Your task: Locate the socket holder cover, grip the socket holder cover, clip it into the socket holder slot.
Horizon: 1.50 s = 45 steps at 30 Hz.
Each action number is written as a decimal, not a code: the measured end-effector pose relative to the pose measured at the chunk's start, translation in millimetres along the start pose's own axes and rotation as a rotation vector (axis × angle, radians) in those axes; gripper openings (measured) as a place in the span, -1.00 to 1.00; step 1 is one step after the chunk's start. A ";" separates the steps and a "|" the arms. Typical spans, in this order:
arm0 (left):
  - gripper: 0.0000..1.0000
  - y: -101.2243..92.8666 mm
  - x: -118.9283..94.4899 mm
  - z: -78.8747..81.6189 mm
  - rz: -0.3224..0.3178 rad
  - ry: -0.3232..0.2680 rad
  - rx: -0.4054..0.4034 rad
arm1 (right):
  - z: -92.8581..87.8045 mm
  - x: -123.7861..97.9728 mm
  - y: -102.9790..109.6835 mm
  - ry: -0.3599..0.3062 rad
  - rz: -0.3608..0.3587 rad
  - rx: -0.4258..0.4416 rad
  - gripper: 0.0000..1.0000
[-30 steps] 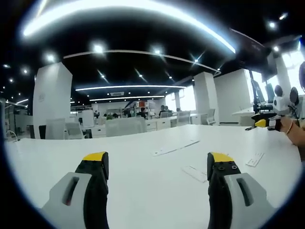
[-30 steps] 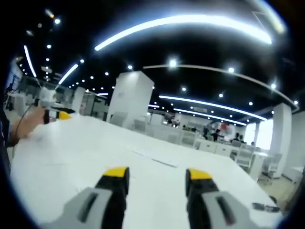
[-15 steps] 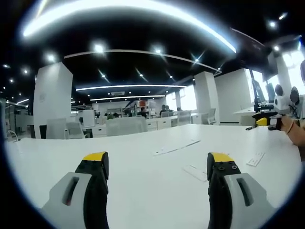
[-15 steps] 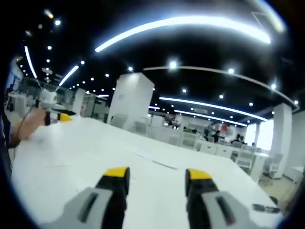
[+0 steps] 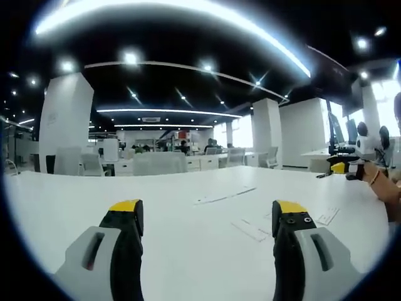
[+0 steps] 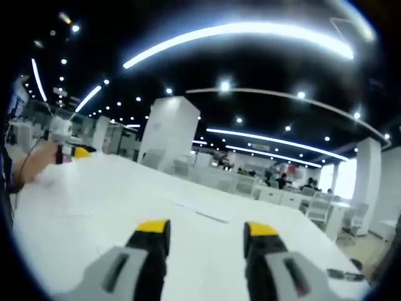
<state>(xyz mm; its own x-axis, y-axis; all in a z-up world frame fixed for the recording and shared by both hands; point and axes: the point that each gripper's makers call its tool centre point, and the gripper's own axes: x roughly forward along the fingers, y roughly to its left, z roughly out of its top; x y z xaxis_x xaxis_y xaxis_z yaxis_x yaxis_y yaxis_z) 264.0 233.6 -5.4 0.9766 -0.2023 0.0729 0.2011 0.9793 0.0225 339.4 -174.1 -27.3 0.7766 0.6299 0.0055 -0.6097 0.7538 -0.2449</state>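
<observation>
While both sets of fingers [image 5: 210, 216] [image 6: 207, 235] sit wide open holding nothing, flat white strips [image 5: 250, 229] on the tabletop [image 5: 175, 207] are too washed-out to identify.

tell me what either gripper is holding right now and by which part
Nothing is held. The left gripper and the right gripper both stand open above the white table, with empty gaps between their jaws.
</observation>
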 end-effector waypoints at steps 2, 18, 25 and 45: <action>0.68 0.1 -0.2 0.3 0.000 0.000 -0.004 | 0.0 1.2 0.9 0.003 0.006 -0.014 0.00; 0.65 23.6 -10.7 30.0 0.073 -0.035 0.010 | 69.1 -0.4 -13.5 -0.118 0.061 0.048 0.01; 0.73 23.3 -0.9 59.5 0.079 0.012 0.048 | 95.3 7.9 -30.5 -0.157 0.077 0.037 0.01; 0.65 27.0 -4.1 23.4 0.052 0.035 0.032 | 80.7 6.0 18.9 -0.004 0.268 -0.131 -0.02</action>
<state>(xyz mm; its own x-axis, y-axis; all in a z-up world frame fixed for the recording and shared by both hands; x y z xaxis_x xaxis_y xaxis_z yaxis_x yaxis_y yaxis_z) 263.6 260.7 18.2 0.9879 -0.1497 0.0396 0.1476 0.9877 0.0515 319.7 -141.1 46.3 0.5901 0.8041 -0.0719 -0.7668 0.5305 -0.3613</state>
